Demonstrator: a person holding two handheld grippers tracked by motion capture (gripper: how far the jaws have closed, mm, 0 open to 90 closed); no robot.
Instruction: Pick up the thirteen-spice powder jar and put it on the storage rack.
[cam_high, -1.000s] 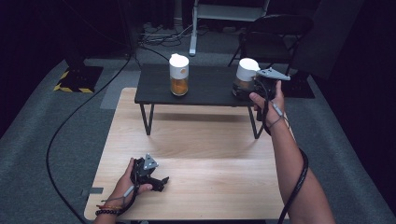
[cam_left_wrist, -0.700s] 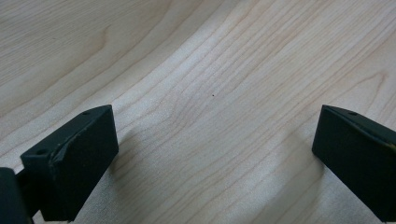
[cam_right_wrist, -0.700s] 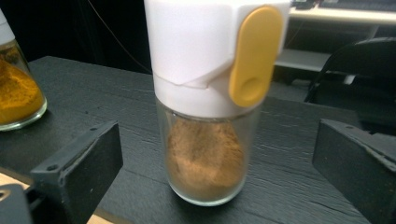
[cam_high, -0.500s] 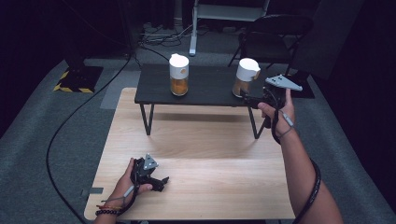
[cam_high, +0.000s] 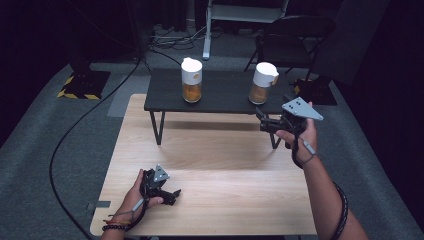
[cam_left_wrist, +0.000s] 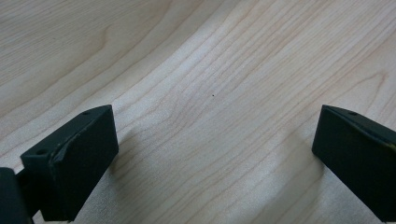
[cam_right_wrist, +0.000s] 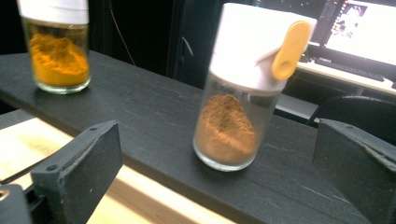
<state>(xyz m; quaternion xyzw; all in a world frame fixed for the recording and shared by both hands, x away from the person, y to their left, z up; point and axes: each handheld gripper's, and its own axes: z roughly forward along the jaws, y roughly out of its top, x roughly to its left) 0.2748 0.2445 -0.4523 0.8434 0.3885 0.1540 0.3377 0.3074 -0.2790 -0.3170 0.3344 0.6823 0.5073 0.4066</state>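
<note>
Two glass spice jars with white lids stand on a low black table (cam_high: 225, 100). The left jar (cam_high: 191, 80) holds orange-yellow powder. The right jar (cam_high: 263, 83) holds brown powder, and its lid carries a yellow tab (cam_right_wrist: 289, 49). My right gripper (cam_high: 263, 121) hovers in front of the right jar, just short of the black table's near edge, open and apart from the jar. In the right gripper view the brown jar (cam_right_wrist: 231, 126) stands between and beyond the wide jaws, with the orange jar (cam_right_wrist: 58, 60) at far left. My left gripper (cam_high: 172, 194) rests open on the wooden table (cam_high: 215, 165), nothing between its fingers (cam_left_wrist: 70, 158).
The black table stands on thin legs (cam_high: 158, 127) at the far end of the wooden table. Behind it are a dark chair (cam_high: 295, 35) and cables (cam_high: 170, 40) on the grey carpet. A lit monitor (cam_right_wrist: 359, 37) shows beyond the brown jar.
My right gripper was up against the right jar and has drawn back toward the person and lower, leaving the jar standing free. The left gripper has not moved.
</note>
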